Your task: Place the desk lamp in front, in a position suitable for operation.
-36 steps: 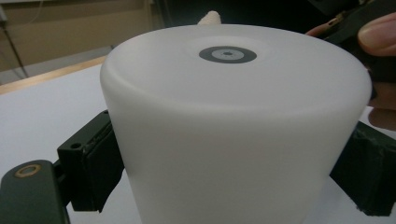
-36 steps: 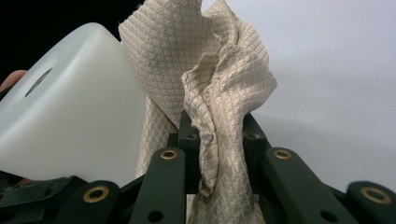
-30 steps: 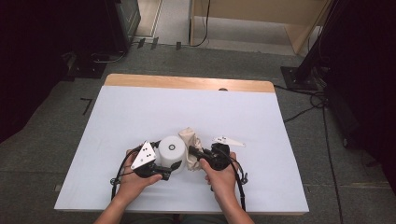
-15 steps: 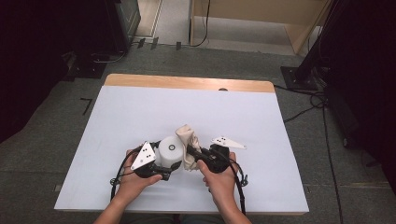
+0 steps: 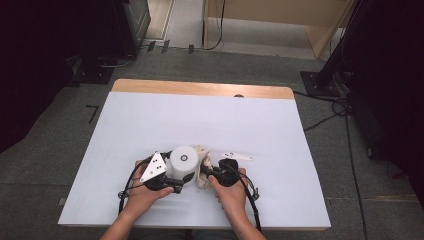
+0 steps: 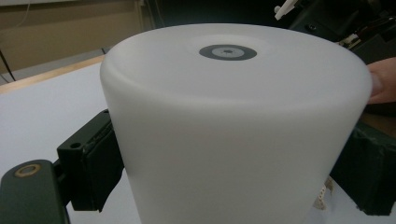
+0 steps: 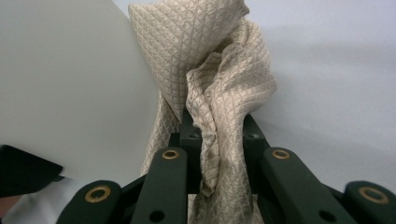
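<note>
In the high view, you are holding both grippers close together near your edge of the white-covered table [image 5: 150,120]. Your left gripper [image 5: 176,184] is sitting against the near side of the white, smooth, cylindrical container [image 5: 183,160], and your right gripper [image 5: 204,172] is resting just to the container's right with the beige quilted cloth [image 5: 203,156] bunched between the two. Compared with a second ago, your right hand is sitting lower, and the cloth, which was standing up in a peak beside the container, is now pressed lower and more compact against it. Your left hand is staying where it was.

In the left gripper view, you are clamping the white container [image 6: 233,126] between the two black jaws, one pad on each flank, so the jaws are standing wide but gripping it. A fingertip [image 6: 383,86] of your other hand is touching the container's far right edge.

In the right gripper view, your jaws are nearly closed, pinching the cloth [image 7: 219,93], which is rising straight ahead of them and leaning on the container [image 7: 70,84] at their left.
</note>
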The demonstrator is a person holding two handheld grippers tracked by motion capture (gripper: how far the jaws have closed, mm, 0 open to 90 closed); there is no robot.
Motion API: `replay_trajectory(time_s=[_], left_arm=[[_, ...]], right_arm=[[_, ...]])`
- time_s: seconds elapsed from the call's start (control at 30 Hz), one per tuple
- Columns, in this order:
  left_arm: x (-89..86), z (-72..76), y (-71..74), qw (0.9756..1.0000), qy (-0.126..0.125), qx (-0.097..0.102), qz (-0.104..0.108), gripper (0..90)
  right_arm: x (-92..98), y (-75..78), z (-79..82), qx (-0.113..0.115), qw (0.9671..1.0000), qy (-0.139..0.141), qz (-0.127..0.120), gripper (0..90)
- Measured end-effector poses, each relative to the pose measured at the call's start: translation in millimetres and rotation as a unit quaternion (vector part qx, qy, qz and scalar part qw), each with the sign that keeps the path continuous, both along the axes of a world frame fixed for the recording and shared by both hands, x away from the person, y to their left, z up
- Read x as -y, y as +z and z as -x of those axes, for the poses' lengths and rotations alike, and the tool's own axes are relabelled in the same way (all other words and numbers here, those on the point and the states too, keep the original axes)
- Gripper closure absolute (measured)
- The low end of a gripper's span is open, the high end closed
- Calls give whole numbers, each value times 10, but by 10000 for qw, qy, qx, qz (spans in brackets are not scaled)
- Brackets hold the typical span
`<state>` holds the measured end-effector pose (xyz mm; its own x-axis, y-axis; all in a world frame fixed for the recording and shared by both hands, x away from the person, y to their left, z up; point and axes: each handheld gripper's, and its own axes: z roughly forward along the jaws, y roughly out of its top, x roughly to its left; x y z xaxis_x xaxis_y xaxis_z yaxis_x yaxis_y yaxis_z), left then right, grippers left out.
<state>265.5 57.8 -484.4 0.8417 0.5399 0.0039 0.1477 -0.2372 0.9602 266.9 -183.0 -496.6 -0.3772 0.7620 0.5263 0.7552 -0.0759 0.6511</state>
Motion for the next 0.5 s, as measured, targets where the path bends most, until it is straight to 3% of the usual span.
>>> replay_trajectory(time_s=[0.17,0.5], left_arm=[[-1,0,-3,10000,3,3,12,86],[1,-1,-9,10000,8,17,36,86]], right_arm=[[12,68,10,74,10000,11,-65,776],[61,578,147,770,9963,43,-377,776]])
